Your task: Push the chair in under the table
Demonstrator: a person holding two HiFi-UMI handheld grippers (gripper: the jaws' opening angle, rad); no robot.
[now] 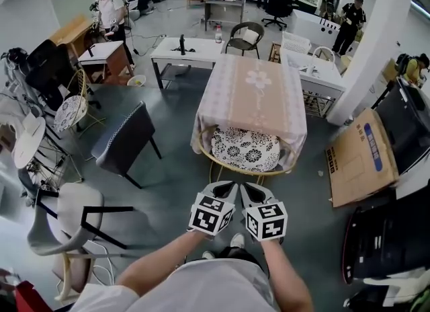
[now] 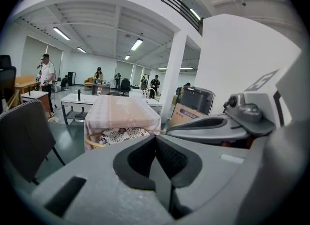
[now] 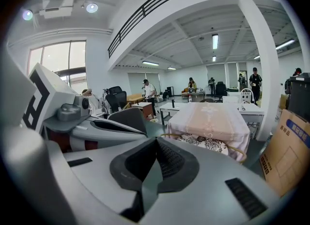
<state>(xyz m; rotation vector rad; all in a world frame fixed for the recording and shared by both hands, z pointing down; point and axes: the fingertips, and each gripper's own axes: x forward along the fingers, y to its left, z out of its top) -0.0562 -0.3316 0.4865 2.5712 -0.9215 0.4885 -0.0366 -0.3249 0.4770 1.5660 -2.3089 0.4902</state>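
So, both are held out low in front of the person, side by side, marker cubes nearly touching. The left hand-held gripper (image 1: 227,187) is pressed fully together. In the left gripper view its dark pads (image 2: 169,158) are seen meeting along one line, with nothing pinched between them. Same story for the right hand-held gripper (image 1: 250,189): the ribbed pads (image 3: 167,163) are closed tight on each other and nothing is carried.

The chair (image 1: 245,149), a rattan-framed one with a black-and-white flower cushion, is found at the near end of the surface (image 1: 255,95). It's tucked partly beneath the hanging edge of the pink patterned cloth, and its curved golden rim is left sticking out toward the person. Both gripper tips are pointed at that rim and held near it, but no contact is shown. In both gripper views the chair is seen a bit ahead of the closed jaws, with open floor in between.

Off to the left a dark grey chair (image 1: 124,139) is parked apart from the surface, and a flattened cardboard box (image 1: 359,156) is laid on the floor to the right.
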